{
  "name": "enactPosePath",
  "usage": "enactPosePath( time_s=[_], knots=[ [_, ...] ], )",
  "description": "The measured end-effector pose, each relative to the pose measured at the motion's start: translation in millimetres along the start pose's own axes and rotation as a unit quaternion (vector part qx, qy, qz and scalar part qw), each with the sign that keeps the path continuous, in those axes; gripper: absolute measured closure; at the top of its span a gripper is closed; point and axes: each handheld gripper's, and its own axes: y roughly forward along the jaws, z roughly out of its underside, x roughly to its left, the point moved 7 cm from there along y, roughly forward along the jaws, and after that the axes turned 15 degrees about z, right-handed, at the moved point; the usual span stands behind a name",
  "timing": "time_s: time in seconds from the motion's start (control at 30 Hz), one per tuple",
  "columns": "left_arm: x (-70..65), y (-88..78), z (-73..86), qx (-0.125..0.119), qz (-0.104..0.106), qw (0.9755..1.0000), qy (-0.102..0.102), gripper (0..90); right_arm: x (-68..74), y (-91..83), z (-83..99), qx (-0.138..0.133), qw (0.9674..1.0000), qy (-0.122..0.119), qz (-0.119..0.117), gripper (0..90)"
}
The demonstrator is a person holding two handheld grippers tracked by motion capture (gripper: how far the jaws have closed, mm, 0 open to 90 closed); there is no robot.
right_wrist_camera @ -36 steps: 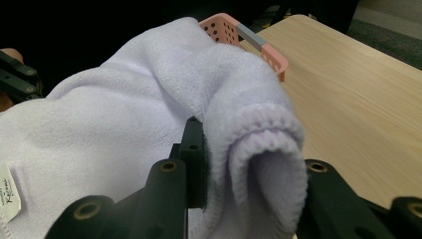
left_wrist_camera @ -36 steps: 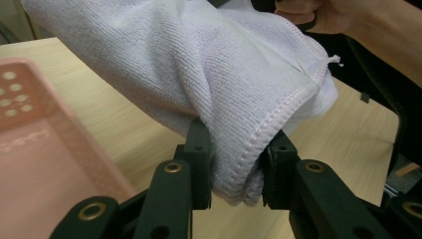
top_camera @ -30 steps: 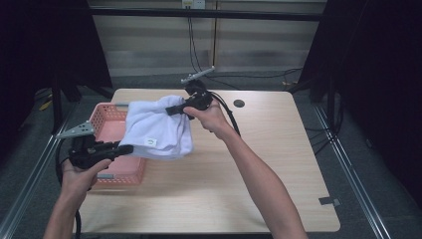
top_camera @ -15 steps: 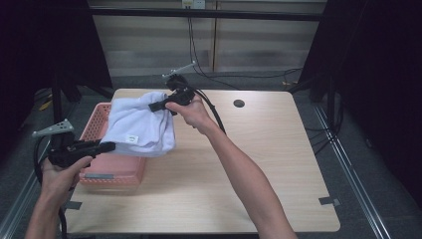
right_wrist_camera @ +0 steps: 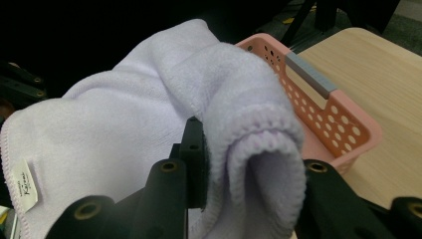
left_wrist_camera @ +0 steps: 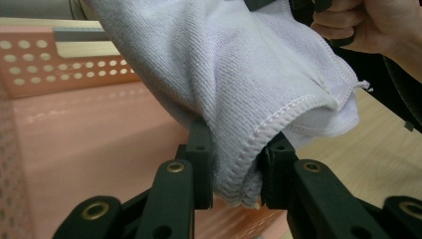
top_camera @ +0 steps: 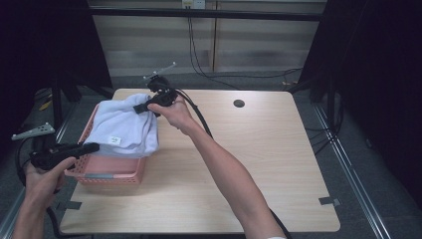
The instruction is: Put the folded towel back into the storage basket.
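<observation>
Left gripper [top_camera: 92, 147] low at near left, held level, jaws clamped on folded towel [top_camera: 124, 127] edge — left hand [top_camera: 42, 174] wraps grip from below, forearm enters from bottom left corner. Right gripper [top_camera: 141, 108] farther off, pointing left, jaws pinched on bunched towel corner. Right hand [top_camera: 174, 112] closed round body — right arm stretched long, diagonal from bottom edge.

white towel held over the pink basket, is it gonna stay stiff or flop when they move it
Likely floppy: the white towel sags between the left gripper and right gripper and drapes over the pink basket. Probably light, since two folded edges carry it. Its terry surface looks unlikely to slip.
</observation>
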Motion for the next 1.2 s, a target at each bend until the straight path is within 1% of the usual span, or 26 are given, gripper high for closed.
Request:
enactPosePath(
  time_s=[0.03,0.07,0.1,0.13,0.2,0.3,0.33,0.37,0.43,0.5,0.53,0.6,0.63,0.7,0.8,0.83,0.87,0.93,0.97,1.03,1.07,1.1,1.17,1.2],
  knots=[
    [2.1,-2.6,0.7,0.000,-0.002,1.0000,-0.004,71.7,1.3,3.8,-0.6,0.005,1.0000,-0.004,0.002,68.3],
    [3.9,-4.8,1.4,0.003,-0.004,1.0000,-0.004,71.8,2.9,6.9,-1.8,0.009,1.0000,-0.004,0.001,68.3],
    [7.1,-8.5,2.0,-0.002,-0.010,0.9999,-0.009,71.7,4.1,9.4,-3.3,0.008,1.0000,-0.003,-0.001,68.3],
    [8.9,-10.6,2.8,0.001,-0.011,0.9999,-0.009,71.8,7.0,14.6,-5.6,0.011,0.9999,0.000,-0.002,68.3],
    [13.6,-16.1,3.9,-0.004,-0.017,0.9997,-0.015,71.7,11.0,20.4,-8.0,0.015,0.9999,-0.003,-0.001,68.3],
    [20.8,-25.4,7.1,-0.009,-0.019,0.9995,-0.024,71.7,17.5,29.4,-11.1,0.016,0.9999,0.000,-0.001,68.3],
    [23.7,-27.9,8.7,-0.006,-0.023,0.9993,-0.029,71.8,19.6,33.4,-11.2,0.018,0.9998,-0.001,0.002,68.3],
    [26.9,-30.6,10.3,-0.004,-0.033,0.9989,-0.031,71.7,21.7,37.4,-11.4,0.022,0.9997,-0.002,0.009,68.3],
    [31.6,-36.7,13.8,-0.004,-0.040,0.9986,-0.035,71.8,27.6,44.9,-11.7,0.022,0.9997,0.000,0.010,68.3],
    [35.3,-40.4,18.2,-0.008,-0.046,0.9979,-0.044,71.8,33.3,53.6,-9.9,0.023,0.9997,0.002,0.012,68.3],
    [37.7,-40.8,21.8,-0.001,-0.049,0.9979,-0.043,71.8,34.4,56.0,-8.7,0.023,0.9996,0.002,0.012,68.3],
    [42.7,-38.9,28.9,0.009,-0.061,0.9970,-0.046,71.8,35.6,62.9,-3.7,0.027,0.9995,0.007,0.015,68.3],
    [44.5,-38.1,32.0,0.014,-0.061,0.9971,-0.044,71.7,35.3,66.2,-0.5,0.027,0.9995,0.005,0.016,68.3],
    [47.9,-35.1,37.1,0.017,-0.064,0.9966,-0.049,71.7,33.4,72.4,7.6,0.031,0.9992,0.019,0.016,68.4],
    [54.3,-29.8,43.8,0.037,-0.069,0.9954,-0.054,71.7,29.1,82.6,21.0,0.039,0.9986,0.029,0.019,68.4],
    [55.3,-27.8,45.4,0.042,-0.074,0.9949,-0.055,71.7,27.6,85.3,24.5,0.039,0.9985,0.033,0.022,68.4],
    [56.5,-25.5,47.1,0.051,-0.080,0.9943,-0.051,71.7,26.5,87.7,27.8,0.042,0.9980,0.040,0.022,68.4],
    [58.3,-21.5,49.4,0.061,-0.087,0.9931,-0.049,71.4,23.6,92.6,33.0,0.042,0.9978,0.044,0.027,68.4],
    [59.2,-19.3,50.7,0.066,-0.090,0.9925,-0.048,71.0,23.2,94.7,35.7,0.047,0.9975,0.046,0.026,68.3],
    [60.3,-15.1,53.2,0.079,-0.093,0.9913,-0.049,69.1,21.7,99.6,40.0,0.048,0.9973,0.043,0.037,67.9],
    [60.1,-11.3,55.3,0.093,-0.097,0.9898,-0.047,68.2,21.5,101.3,41.5,0.050,0.9972,0.042,0.037,67.7],
    [60.0,-9.3,56.5,0.103,-0.101,0.9884,-0.045,65.6,20.5,103.7,43.7,0.053,0.9969,0.044,0.039,67.1],
    [58.0,-4.7,57.8,0.111,-0.099,0.9881,-0.041,55.7,17.6,106.3,46.6,0.054,0.9964,0.046,0.047,63.4],
    [57.1,-3.4,57.9,0.112,-0.097,0.9880,-0.042,52.1,15.3,107.9,47.9,0.055,0.9962,0.044,0.051,59.7]
  ],
)
